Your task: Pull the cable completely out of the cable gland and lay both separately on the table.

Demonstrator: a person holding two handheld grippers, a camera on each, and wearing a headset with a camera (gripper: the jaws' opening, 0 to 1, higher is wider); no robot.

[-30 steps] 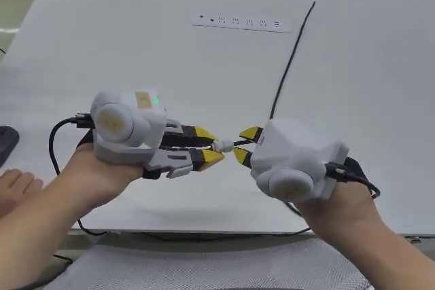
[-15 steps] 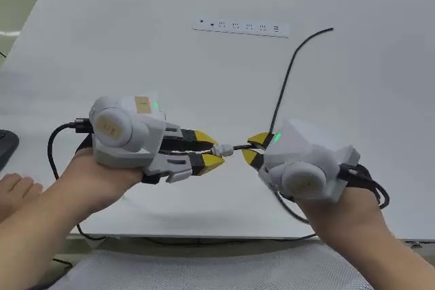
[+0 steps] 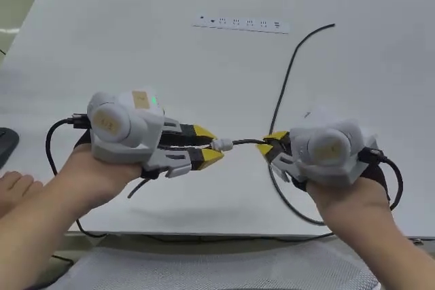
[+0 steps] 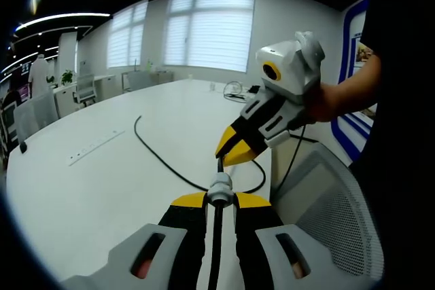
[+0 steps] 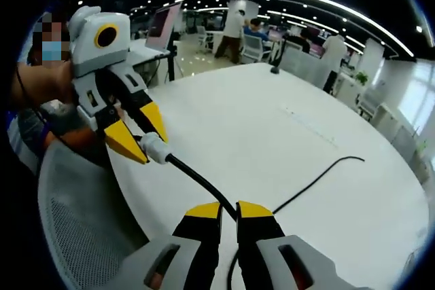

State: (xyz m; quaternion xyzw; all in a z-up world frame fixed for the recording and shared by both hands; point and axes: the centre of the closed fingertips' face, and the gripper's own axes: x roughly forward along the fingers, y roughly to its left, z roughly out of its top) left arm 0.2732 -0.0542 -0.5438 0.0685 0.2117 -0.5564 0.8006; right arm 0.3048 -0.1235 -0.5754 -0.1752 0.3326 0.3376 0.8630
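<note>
In the head view my left gripper (image 3: 209,148) is shut on a small white cable gland (image 3: 221,145). A black cable (image 3: 246,142) runs from the gland to my right gripper (image 3: 270,147), which is shut on it a short way off. Past that grip the cable loops on the white table (image 3: 136,52) and runs to the far right. The left gripper view has the gland (image 4: 220,189) at the tips of my left gripper (image 4: 219,202), with the right gripper (image 4: 238,151) just beyond. In the right gripper view my right gripper (image 5: 229,210) pinches the cable (image 5: 197,178) leading to the gland (image 5: 153,147).
A white power strip (image 3: 241,24) lies at the far middle of the table. A grey mesh chair (image 3: 204,266) sits below the table's near edge. A dark object (image 3: 5,142) lies at the left edge. People stand far back in the room.
My right gripper has moved right, away from the left one, and a longer stretch of cable now spans between them. The cable's far end has swung to the right.
</note>
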